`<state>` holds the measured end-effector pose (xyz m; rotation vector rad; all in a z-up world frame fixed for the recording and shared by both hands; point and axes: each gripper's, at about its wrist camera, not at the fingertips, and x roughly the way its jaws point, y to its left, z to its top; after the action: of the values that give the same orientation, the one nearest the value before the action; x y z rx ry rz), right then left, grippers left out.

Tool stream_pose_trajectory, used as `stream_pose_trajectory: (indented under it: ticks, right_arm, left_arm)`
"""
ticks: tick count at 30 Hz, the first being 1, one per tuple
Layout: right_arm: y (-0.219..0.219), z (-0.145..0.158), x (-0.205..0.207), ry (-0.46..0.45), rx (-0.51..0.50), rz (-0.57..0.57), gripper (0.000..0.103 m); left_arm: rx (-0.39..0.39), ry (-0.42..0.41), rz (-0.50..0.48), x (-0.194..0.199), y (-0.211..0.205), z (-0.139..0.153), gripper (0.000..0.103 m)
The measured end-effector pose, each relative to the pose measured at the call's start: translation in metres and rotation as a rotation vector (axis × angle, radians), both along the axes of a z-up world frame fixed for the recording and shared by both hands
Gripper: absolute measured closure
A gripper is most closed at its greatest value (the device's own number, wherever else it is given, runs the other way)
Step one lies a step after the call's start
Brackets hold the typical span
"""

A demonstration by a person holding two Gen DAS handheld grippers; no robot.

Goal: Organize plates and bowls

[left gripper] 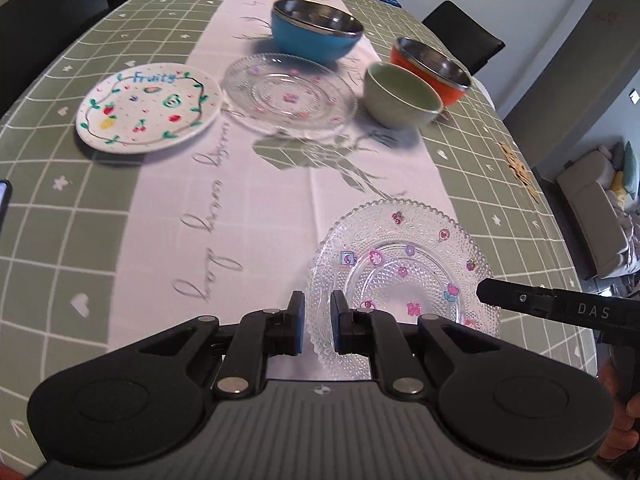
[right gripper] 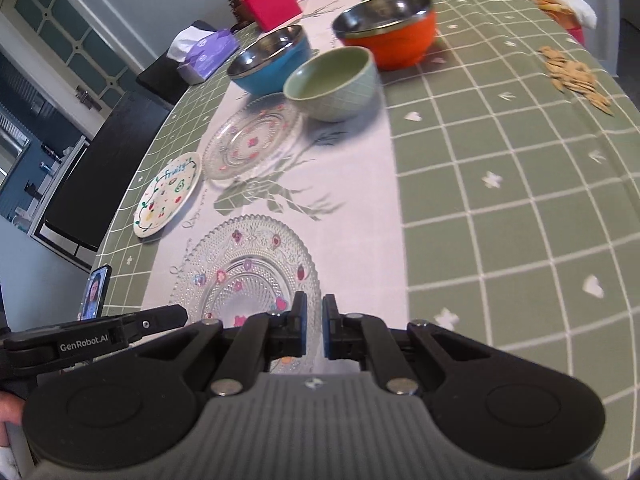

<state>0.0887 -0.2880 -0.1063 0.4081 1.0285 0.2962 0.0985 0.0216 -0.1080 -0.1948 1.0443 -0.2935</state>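
On the green checked tablecloth (left gripper: 80,216) with its white strip down the middle lie three plates and three bowls. Nearest is a round clear glass plate (left gripper: 404,268) with a bumpy, beaded surface, a wavy scalloped rim and small pink flower stickers. It lies flat on the white strip, face up. Being round, it has no long side.

The left gripper (left gripper: 318,322) is black with blue pads, and it hangs over the near edge of this plate. Its jaws are pulled close together and nothing sits between them. The right gripper (right gripper: 314,330) looks the same and hangs over the plate's other side. Its jaws are also squeezed nearly together on nothing. In the left wrist view the right gripper pokes in as a black bar.

Farther away is a second clear glass plate (left gripper: 290,94), flat and round with little flowers. Just beside it, on the green cloth, is a smooth white plate painted with fruit and the word "Fruity" (left gripper: 148,108).

Behind the plates stand the bowls, all upright with their mouths up. The pale green bowl (left gripper: 402,94) looks smooth and thick. The orange bowl with a shiny metal inside (left gripper: 434,70) sits right behind it. The blue bowl with a shiny metal inside (left gripper: 316,28) stands behind the far glass plate.
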Motion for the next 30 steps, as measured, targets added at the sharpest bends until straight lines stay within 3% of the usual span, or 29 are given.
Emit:
stream_pose_trajectory:
  ticks: [19,30]
  right_arm:
    - [-0.013,-0.014,-0.014,0.012,-0.021,-0.054,0.097]
    - [-0.009,-0.017,-0.014,0.012,-0.056,-0.043,0.097]
  left_arm:
    - [-0.024,-0.005,-0.016,-0.012,-0.012,-0.008,0.089]
    - [0.027,-0.005,-0.039,-0.014,-0.018,-0.012,0.089]
